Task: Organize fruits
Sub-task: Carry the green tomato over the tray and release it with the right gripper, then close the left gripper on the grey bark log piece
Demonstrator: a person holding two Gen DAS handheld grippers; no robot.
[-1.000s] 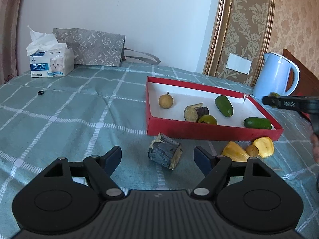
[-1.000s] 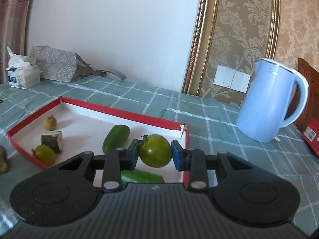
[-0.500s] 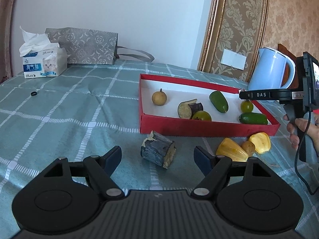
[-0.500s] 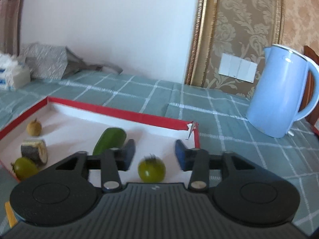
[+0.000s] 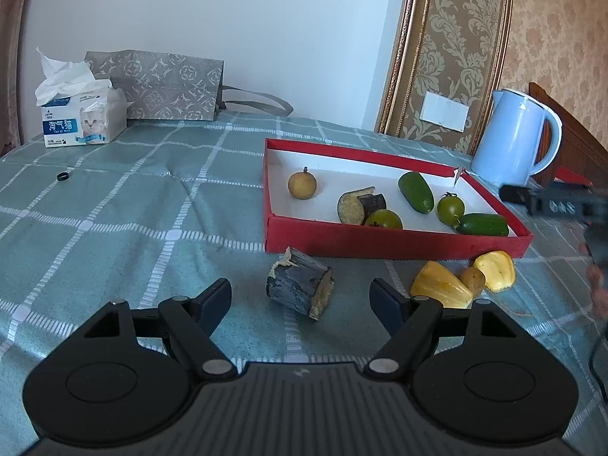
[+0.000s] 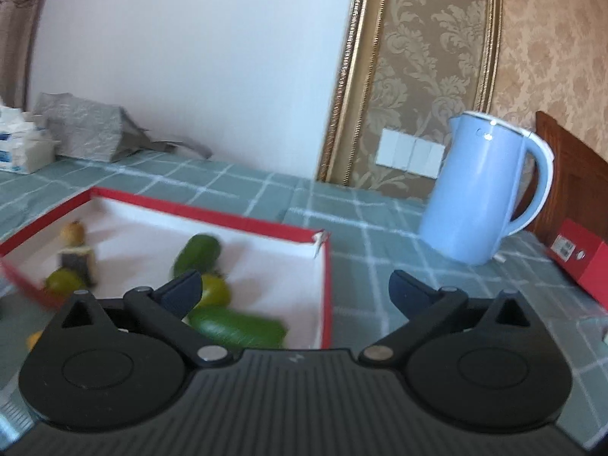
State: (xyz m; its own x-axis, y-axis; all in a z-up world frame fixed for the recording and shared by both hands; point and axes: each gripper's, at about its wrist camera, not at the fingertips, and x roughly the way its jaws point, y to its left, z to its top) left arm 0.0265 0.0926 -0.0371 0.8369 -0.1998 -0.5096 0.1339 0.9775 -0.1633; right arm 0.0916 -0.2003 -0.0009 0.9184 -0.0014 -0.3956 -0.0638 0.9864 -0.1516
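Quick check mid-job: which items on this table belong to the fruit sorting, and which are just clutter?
Job items:
red tray
green tomato
two green cucumbers
round brown fruit
yellow pieces
dark cut chunk

Clutter:
blue kettle
tissue box
grey bag
small black ring

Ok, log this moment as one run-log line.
right gripper: jaws opening, nothing between | green tomato: in red tray | left gripper: open near eggplant chunk
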